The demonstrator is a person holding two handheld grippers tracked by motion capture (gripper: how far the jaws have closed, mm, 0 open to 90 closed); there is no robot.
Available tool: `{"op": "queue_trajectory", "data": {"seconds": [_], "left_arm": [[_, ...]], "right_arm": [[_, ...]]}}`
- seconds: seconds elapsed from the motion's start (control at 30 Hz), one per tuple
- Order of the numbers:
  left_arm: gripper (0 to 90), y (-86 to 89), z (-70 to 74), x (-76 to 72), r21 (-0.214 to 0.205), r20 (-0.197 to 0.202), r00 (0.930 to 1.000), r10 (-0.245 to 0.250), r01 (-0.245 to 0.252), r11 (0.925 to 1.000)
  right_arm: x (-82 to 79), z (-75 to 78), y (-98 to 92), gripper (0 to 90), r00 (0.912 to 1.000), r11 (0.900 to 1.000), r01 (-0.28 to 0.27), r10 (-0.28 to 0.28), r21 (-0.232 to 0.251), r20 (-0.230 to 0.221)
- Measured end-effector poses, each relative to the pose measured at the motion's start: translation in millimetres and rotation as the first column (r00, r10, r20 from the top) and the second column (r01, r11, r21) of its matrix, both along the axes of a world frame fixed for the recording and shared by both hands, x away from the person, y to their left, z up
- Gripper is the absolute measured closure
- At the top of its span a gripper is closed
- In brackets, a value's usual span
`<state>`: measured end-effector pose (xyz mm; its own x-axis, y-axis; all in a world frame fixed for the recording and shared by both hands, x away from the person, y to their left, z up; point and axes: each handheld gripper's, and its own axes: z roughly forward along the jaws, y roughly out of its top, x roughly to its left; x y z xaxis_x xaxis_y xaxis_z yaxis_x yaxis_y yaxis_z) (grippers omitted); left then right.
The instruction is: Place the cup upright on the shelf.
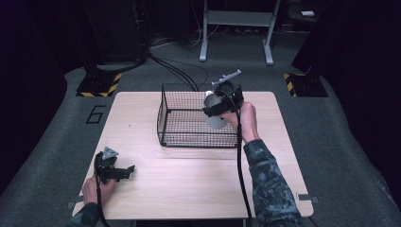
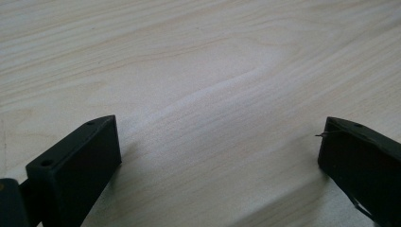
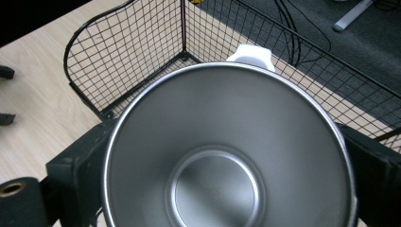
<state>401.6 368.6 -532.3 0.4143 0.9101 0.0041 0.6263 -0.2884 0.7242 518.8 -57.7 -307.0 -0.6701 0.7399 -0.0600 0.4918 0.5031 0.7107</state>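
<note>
In the high view, the right gripper (image 1: 218, 105) sits just right of centre in the frame, over the right end of the black wire mesh basket (image 1: 182, 113), and it holds a shiny round stainless-steel cup (image 1: 215, 109) with a white plastic handle. The cup hangs above the basket's right side, tilted, its pale body between the black jaws.

In the right gripper view the steel cup (image 3: 227, 156) takes up the lower middle of the frame, its open mouth facing the camera and its bare round bottom visible inside. One black finger (image 3: 78, 172) presses the cup's wall at lower left, the other at the right edge, so the jaws are clamped on the cup from both sides. The white handle (image 3: 250, 56) points to the top of the frame, toward the basket (image 3: 118, 56) beyond.

At lower left of the high view, the left gripper (image 1: 116, 171) rests on the light wooden table (image 1: 189, 184). In its own view its fingers (image 2: 75, 170) stand wide apart with bare tabletop between them.
</note>
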Motion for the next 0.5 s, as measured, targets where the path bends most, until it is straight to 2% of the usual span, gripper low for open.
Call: {"op": "queue_trajectory", "data": {"seconds": [0.1,0.2,0.33,0.5], "left_arm": [[0.1,0.4,0.0,0.2,0.003,0.0,1.0,-0.004,0.004,1.0],[0.1,0.4,0.0,0.2,0.003,0.0,1.0,-0.004,0.004,1.0],[0.1,0.4,0.0,0.3,0.003,0.0,1.0,-0.005,0.005,1.0],[0.1,0.4,0.0,0.3,0.002,0.0,1.0,-0.005,0.005,1.0]], "right_arm": [[8.0,-2.4,3.4,5.6,0.9998,1.0,0.002,-0.002,0.002,-0.021],[13.7,-2.9,6.8,5.6,0.9999,1.0,0.007,-0.007,0.001,-0.015],[23.4,-6.5,13.3,5.6,0.9992,0.9999,0.012,-0.012,0.006,-0.037],[31.6,-11.2,15.3,5.6,0.9988,0.9996,0.024,-0.024,0.016,-0.042]]}}
